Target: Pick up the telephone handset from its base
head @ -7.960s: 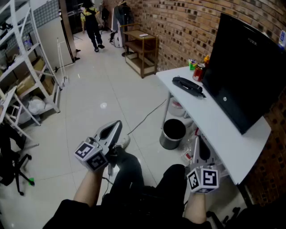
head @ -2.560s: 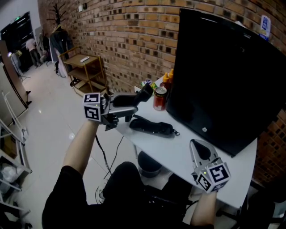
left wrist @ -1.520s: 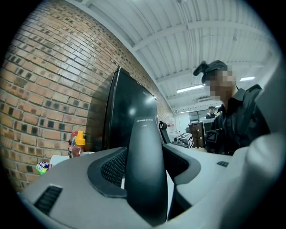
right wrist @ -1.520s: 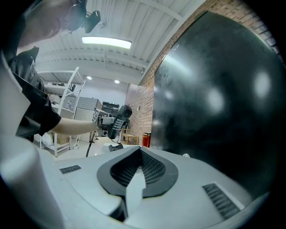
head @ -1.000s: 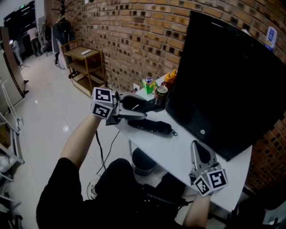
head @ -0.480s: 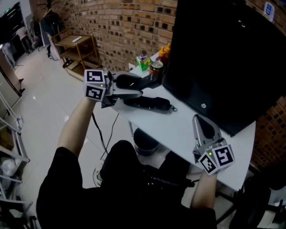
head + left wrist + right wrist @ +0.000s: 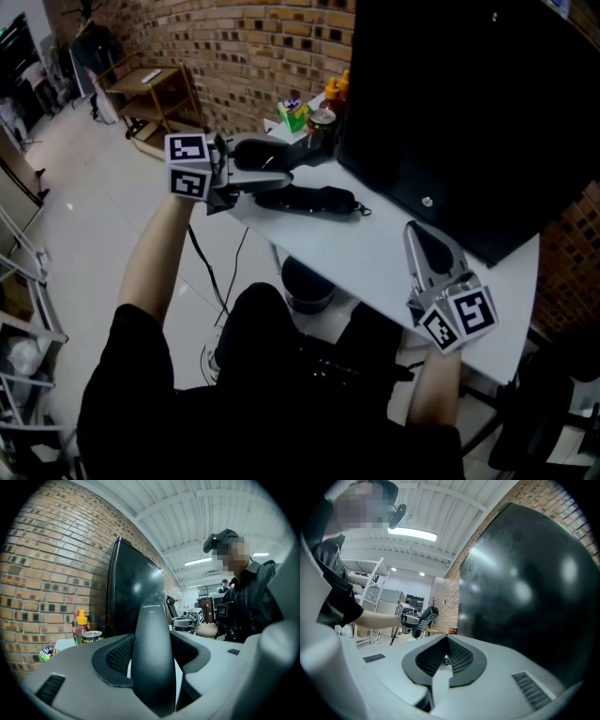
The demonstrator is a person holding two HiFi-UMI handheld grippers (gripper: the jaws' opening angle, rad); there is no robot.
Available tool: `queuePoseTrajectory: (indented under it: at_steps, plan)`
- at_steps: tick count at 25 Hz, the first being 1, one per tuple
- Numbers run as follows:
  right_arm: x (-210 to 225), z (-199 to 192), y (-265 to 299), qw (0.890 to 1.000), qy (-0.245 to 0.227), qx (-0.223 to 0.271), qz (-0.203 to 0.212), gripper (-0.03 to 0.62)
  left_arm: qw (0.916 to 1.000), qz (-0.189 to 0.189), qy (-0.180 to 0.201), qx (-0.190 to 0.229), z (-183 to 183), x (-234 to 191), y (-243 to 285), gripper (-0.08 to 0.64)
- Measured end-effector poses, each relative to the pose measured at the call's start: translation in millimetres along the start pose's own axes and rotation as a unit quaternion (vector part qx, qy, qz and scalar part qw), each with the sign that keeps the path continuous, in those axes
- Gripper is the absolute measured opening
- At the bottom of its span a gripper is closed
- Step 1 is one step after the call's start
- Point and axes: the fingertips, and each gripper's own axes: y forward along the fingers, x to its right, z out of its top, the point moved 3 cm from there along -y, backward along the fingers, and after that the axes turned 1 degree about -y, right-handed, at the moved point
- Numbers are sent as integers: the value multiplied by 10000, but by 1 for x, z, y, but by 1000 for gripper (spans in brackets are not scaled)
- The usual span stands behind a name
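Left hand-held gripper (image 7: 274, 169): clenched on the black plastic telephone handset (image 7: 151, 634), which stands between its jaws and juts out past their tips.
Handset's place: raised in that grip, clear of the long black base (image 7: 311, 199) lying on the white tabletop (image 7: 375, 272) just below the left hand-held gripper.
Right hand-held gripper (image 7: 419, 242): jaws pressed together, nothing between them, over the tabletop, with the large black screen (image 7: 469, 112) just beyond its tips.

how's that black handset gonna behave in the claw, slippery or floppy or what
Probably stiff: the handset stands as one straight bar in the left claw, no sag. Its smooth shell looks slippery, and much of it sticks out past the claw, so it might pivot. Likely light: it's held clear of its base without drooping.
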Motion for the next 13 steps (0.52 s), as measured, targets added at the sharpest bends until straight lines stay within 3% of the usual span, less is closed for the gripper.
queuePoseTrajectory:
  at_steps: [13]
  plan:
    - [-1, -7, -6, 9999, 28, -115, -43, 8, 9999, -79, -48, -77, -9, -1, 10, 256]
